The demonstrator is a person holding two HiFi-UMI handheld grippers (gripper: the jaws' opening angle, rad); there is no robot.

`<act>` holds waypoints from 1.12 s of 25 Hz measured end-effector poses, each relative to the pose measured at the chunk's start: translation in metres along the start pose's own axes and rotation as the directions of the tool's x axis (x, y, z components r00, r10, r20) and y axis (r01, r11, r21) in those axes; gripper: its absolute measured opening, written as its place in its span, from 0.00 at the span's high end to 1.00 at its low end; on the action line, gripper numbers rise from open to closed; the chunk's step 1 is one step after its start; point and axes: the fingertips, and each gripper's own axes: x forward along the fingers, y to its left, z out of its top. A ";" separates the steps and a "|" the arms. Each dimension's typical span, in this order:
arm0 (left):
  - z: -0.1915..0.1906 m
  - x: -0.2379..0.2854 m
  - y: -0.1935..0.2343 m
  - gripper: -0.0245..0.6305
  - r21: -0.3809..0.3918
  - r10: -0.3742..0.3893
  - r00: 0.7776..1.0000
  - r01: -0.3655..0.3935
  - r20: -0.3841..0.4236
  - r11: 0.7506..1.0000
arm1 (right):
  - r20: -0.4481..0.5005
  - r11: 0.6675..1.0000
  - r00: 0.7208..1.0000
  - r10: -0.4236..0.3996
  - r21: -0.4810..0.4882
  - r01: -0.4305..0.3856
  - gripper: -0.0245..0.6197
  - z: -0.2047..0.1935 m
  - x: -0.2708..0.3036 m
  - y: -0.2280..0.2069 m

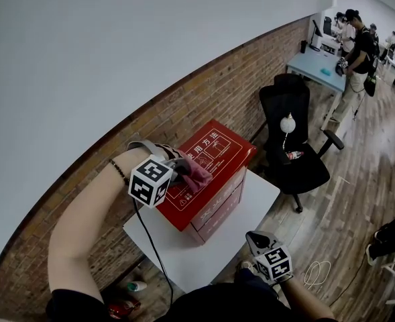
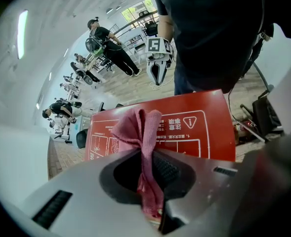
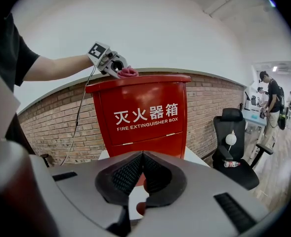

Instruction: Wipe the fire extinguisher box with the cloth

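The red fire extinguisher box [image 1: 207, 180] stands on a white table [image 1: 254, 200], with white print on its lid [image 2: 185, 127] and front [image 3: 145, 112]. My left gripper [image 1: 176, 171] rests over the lid's near-left part, shut on a pink cloth [image 1: 196, 173]. The cloth [image 2: 138, 127] bunches out ahead of the jaws and lies on the lid; in the right gripper view it shows at the box's top edge [image 3: 128, 72]. My right gripper [image 1: 259, 240] hangs low by the table's front edge, facing the box front, shut [image 3: 142, 162] with nothing in it.
A brick wall [image 1: 204, 99] runs behind the box. A black office chair [image 1: 294, 146] with a bottle on its seat stands right of the table. People stand by a blue desk [image 1: 318, 66] far back. A white cable [image 1: 314, 272] lies on the wooden floor.
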 end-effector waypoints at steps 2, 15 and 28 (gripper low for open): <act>0.000 -0.003 -0.006 0.88 0.001 -0.002 1.000 0.002 0.001 1.000 | -0.001 1.000 1.000 0.006 -0.005 -0.006 0.93 0.001 0.003 0.003; 0.000 -0.017 -0.038 0.88 -0.010 0.009 1.000 -0.009 0.002 1.000 | -0.007 0.998 0.999 0.048 -0.030 -0.048 0.93 0.007 0.015 0.027; 0.000 -0.032 -0.069 0.88 -0.022 0.005 1.000 -0.005 -0.012 1.000 | -0.010 0.996 0.997 0.077 -0.047 -0.077 0.93 0.007 0.021 0.046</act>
